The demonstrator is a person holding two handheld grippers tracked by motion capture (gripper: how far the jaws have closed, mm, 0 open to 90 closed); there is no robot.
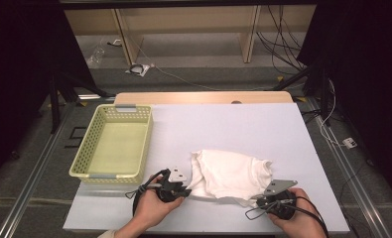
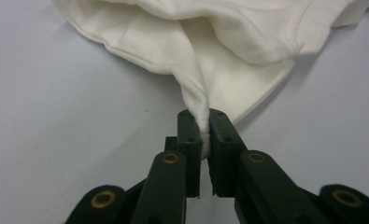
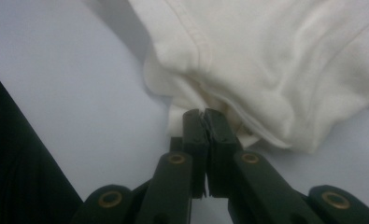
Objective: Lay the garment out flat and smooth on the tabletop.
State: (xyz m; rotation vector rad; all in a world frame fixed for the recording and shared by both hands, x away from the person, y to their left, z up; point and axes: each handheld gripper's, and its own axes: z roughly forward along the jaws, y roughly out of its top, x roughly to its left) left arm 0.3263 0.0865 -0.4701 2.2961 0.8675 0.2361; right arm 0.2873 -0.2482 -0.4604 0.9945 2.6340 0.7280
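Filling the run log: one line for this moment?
left tool: shut on white garment | right tool: shut on garment | basket: empty

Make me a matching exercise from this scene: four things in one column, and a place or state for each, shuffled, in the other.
Things:
1. white garment
2. basket
3. left gripper
4. right gripper

Places or states:
A. pale yellow-green, nothing in it, at the table's left edge
B. crumpled on the white table, near the front edge
C. shut on a twisted pinch of cloth at the garment's left end
D. shut on a bunched edge at the garment's right end, close to the table's front edge

Pairs: 1-B, 2-A, 3-C, 4-D
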